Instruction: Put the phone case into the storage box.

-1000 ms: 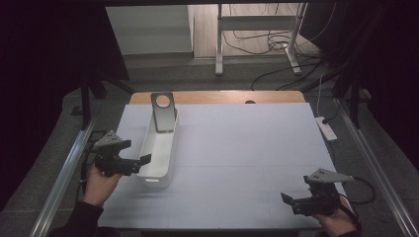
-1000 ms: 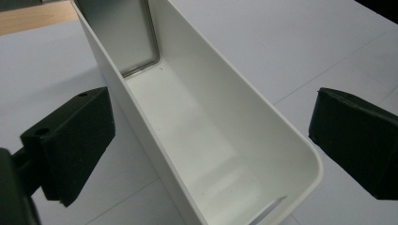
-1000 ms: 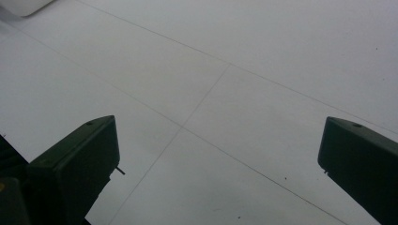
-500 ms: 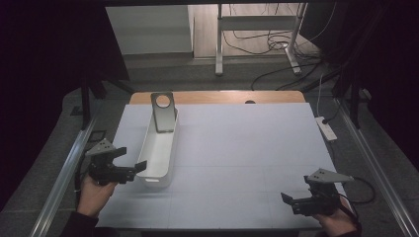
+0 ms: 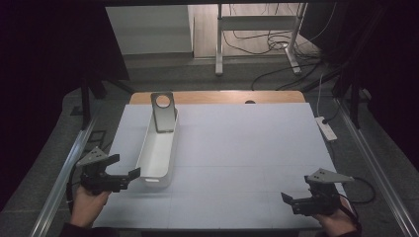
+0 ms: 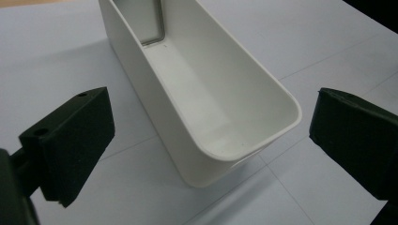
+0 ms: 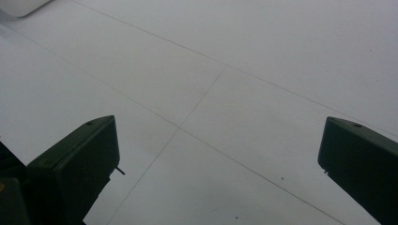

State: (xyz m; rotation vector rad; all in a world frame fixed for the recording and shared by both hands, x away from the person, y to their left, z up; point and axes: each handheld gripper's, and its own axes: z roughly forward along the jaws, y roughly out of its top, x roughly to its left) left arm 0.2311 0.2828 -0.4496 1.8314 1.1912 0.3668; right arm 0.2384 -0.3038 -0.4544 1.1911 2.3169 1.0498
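Item 1: long, narrow white plastic bin (image 5: 159, 148), open-topped, round-cornered. It stands on the white-covered bench (image 5: 237, 148) at its left side, long axis running away from the person. Its floor looks bare in the left gripper view (image 6: 202, 93).

Item 2: flat grey metal plate with a round hole (image 5: 163, 111). It stands tilted in the bin's far end, top leaning past the rim.

Item 3: left gripper (image 5: 129, 174). It hangs just beside the bin's near end. Jaws spread wide, holding nothing; in its own view (image 6: 206, 136) the bin's rounded near end lies between them, untouched.

Item 4: right gripper (image 5: 288, 198). It is at the near right corner of the bench, well apart from the bin. Jaws wide open and empty over bare bench (image 7: 220, 159).

Risk notes (judgement):
- The jaws straddle the bin's whole width; closing there may flex the thin walls, or the smooth plastic may slip out.
- A push at the near end would slide the light bin along the bench.
- Any jolt or tilt could topple the leaning plate.
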